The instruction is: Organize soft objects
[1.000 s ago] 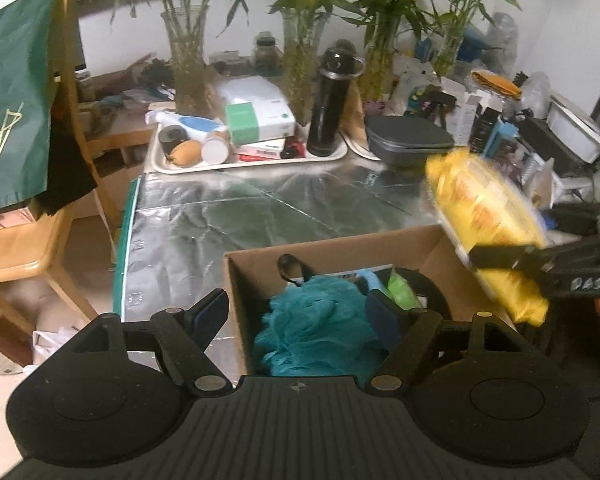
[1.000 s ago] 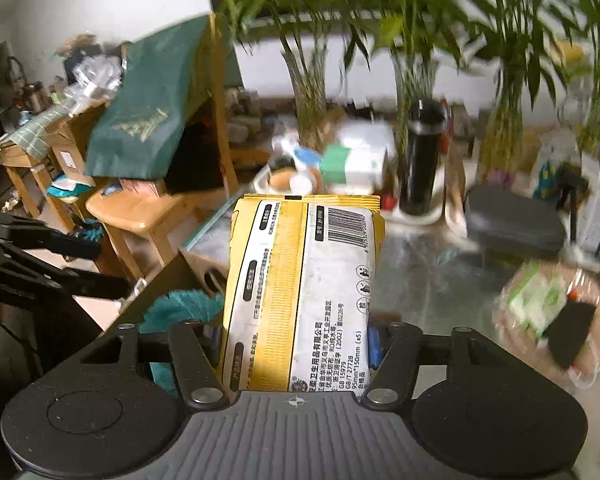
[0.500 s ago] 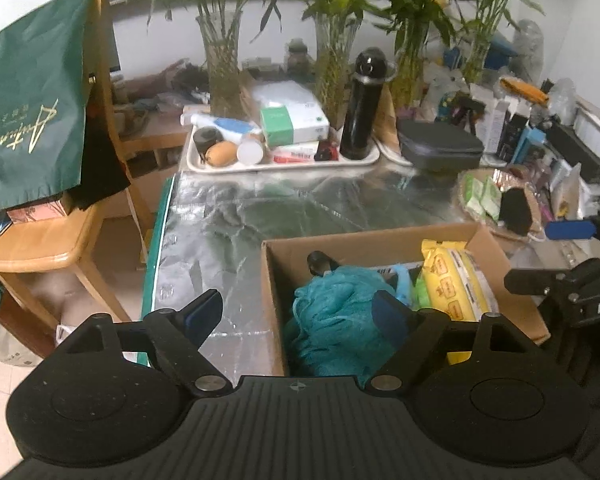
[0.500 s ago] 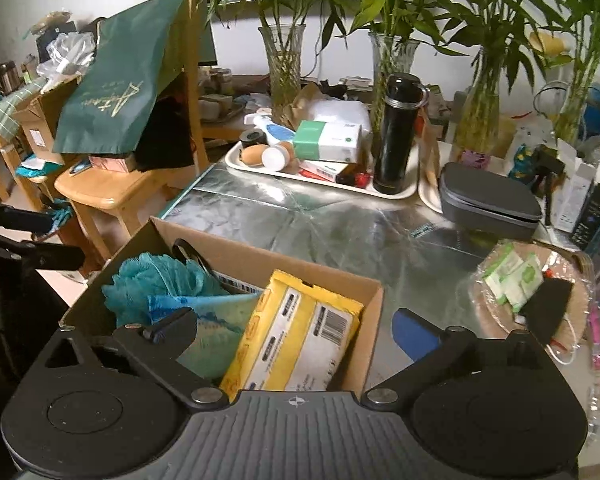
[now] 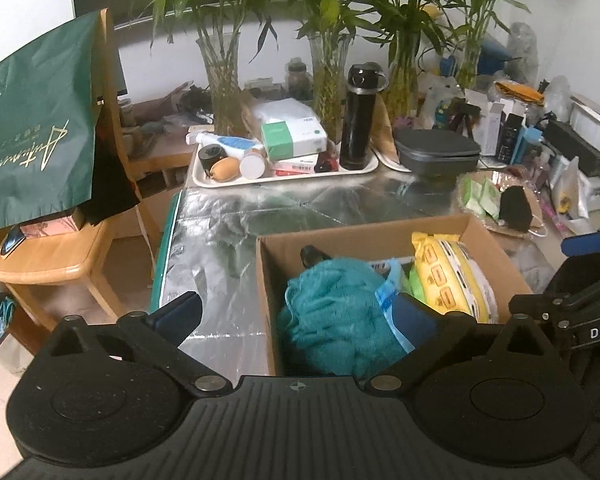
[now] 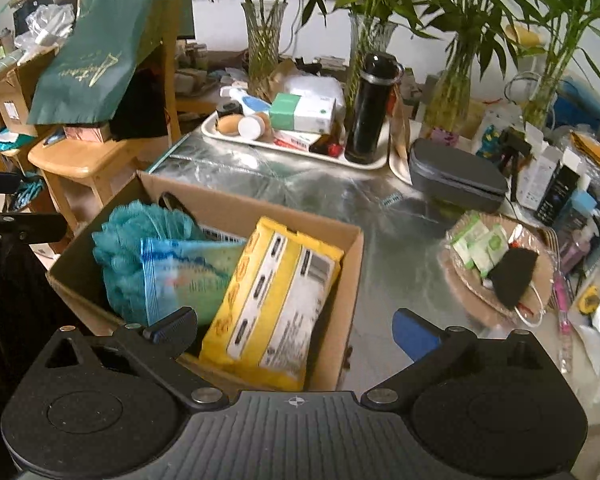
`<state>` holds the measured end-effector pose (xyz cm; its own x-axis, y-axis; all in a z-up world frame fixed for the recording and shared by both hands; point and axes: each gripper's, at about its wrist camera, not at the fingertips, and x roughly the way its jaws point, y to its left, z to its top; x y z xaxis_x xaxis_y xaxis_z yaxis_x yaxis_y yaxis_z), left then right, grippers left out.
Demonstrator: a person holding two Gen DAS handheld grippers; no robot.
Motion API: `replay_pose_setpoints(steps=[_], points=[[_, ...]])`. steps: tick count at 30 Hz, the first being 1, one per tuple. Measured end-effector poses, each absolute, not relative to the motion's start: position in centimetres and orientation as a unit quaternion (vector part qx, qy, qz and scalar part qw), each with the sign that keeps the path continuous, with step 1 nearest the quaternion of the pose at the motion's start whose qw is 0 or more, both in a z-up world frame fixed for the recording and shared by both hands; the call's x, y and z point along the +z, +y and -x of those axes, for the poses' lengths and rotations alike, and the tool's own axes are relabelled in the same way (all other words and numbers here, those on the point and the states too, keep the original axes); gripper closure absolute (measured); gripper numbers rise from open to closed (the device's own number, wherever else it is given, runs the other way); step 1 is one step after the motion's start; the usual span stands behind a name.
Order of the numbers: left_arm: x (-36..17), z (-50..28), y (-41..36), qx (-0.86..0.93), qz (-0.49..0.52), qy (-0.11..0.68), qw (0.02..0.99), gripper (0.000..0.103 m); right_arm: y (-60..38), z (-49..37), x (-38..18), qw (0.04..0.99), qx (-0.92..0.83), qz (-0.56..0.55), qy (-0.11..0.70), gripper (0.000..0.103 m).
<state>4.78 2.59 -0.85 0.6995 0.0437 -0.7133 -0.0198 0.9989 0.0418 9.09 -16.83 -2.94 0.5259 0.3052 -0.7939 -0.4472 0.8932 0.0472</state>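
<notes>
Both pairs of jaws stand wide and hold nothing: the left gripper (image 5: 296, 312) has just been opening with only air between its pads, and the right gripper (image 6: 296, 324) has likewise spread, with the yellow pack (image 6: 276, 300) below it but unpressed. That pack now leans inside the cardboard box (image 6: 352, 264), which sits at the near edge of the table (image 6: 340, 196), beside a blue-and-white packet (image 6: 184, 272) and a teal mesh sponge (image 5: 336, 312). The placing step looks finished. Next, judging by the task, comes a search for another soft item, perhaps in the basket (image 6: 460, 284) toward the table's right edge; that calls for swinging a gripper away from the box. A second earlier the right gripper clamped the yellow pack aloft; since then the pack has dropped into the box.
</notes>
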Motion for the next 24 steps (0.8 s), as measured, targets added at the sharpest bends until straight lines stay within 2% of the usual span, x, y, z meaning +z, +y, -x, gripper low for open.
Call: replay_pose_setpoints(steps=[24], points=[[-3.9,-2.5,2.0,0.014,0.013,0.461,0.887,0.0,-17.6,-6.3,-6.0,0.847,0.215,0.079,0.479,0.0]])
